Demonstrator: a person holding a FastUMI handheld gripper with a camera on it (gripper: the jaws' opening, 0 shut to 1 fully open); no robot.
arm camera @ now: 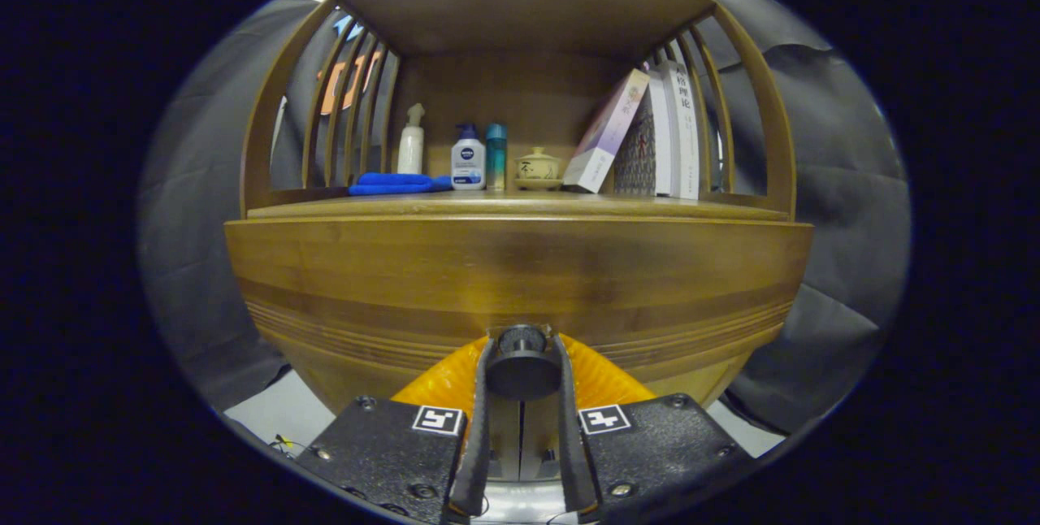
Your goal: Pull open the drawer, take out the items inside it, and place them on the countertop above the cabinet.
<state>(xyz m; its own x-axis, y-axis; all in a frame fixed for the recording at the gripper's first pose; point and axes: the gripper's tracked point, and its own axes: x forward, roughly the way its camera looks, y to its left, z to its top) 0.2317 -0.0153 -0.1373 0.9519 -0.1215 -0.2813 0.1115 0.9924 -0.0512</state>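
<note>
A wooden cabinet fills the scene, its drawer front (520, 281) right ahead of me. The drawer's round black knob (522, 362) sits between my two fingers, and my gripper (522, 358) is shut on it, a finger pressing on each side. The drawer looks closed or barely moved; its inside is hidden. Above it runs the countertop (520, 204), with a roofed shelf space over it.
On the countertop stand a folded blue cloth (398, 183), a white spray bottle (411, 140), a white-and-blue lotion bottle (468, 158), a teal bottle (496, 156), a small ceramic pot (538, 167) and leaning books (642, 135). Curved wooden slats close both sides.
</note>
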